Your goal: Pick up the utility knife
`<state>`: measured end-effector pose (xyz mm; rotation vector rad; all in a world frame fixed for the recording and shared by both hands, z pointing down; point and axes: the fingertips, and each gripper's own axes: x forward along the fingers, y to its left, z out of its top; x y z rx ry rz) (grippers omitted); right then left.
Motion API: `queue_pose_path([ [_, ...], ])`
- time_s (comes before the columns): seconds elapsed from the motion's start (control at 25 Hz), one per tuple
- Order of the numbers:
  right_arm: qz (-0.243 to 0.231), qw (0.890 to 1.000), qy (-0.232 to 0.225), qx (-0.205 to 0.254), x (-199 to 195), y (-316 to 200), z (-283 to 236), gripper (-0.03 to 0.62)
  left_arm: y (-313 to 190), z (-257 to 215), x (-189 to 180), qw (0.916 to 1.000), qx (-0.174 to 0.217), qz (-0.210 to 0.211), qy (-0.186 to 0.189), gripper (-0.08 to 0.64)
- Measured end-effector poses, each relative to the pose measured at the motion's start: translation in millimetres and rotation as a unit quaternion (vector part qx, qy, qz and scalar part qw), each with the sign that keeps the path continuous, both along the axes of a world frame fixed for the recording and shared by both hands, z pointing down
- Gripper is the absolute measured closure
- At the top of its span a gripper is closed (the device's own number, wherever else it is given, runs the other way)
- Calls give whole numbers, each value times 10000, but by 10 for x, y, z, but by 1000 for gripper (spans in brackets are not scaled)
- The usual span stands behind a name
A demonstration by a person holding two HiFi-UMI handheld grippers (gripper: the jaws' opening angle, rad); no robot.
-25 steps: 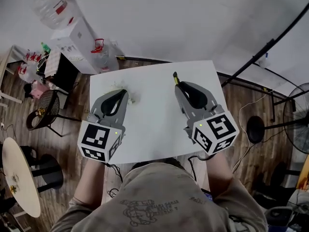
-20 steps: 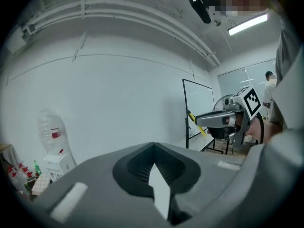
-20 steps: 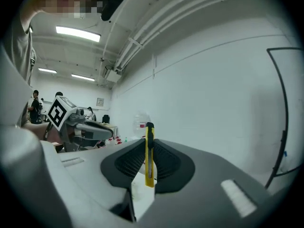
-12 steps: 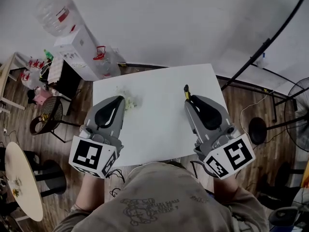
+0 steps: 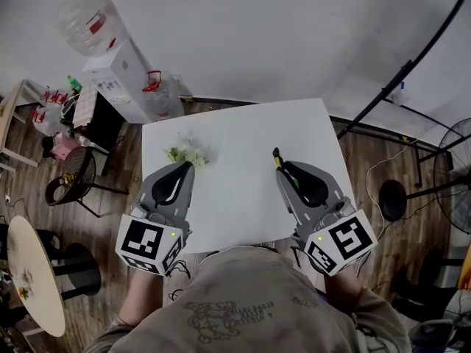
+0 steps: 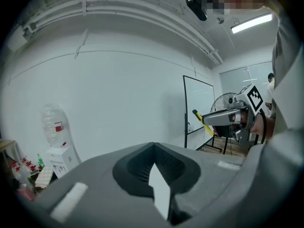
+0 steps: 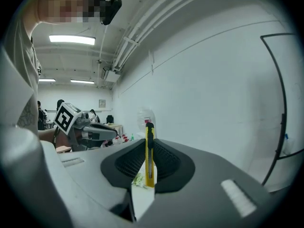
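Right gripper (image 5: 287,171) is clamped on the yellow utility knife (image 7: 149,148), which looks lifted off the white table (image 5: 235,134), so I judge the pick-up done, while my left gripper (image 5: 182,169) is clenched on nothing.

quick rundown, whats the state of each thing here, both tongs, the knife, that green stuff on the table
left tongs, shut, nothing between them
right tongs, shut on the utility knife
utility knife, gripped on edge, tip poking out ahead, off the table
green clump, lying loose on the table
water jug, seated on its dispenser
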<state>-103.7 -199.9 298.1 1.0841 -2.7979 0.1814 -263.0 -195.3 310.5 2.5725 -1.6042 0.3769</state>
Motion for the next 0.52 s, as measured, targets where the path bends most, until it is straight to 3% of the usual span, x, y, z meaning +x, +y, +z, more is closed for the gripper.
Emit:
queue_pose_path([
  [0.52, 54, 9997, -37, -243, 15, -36, 80, 515, -10, 12, 1, 10000, -21, 14, -88, 560],
])
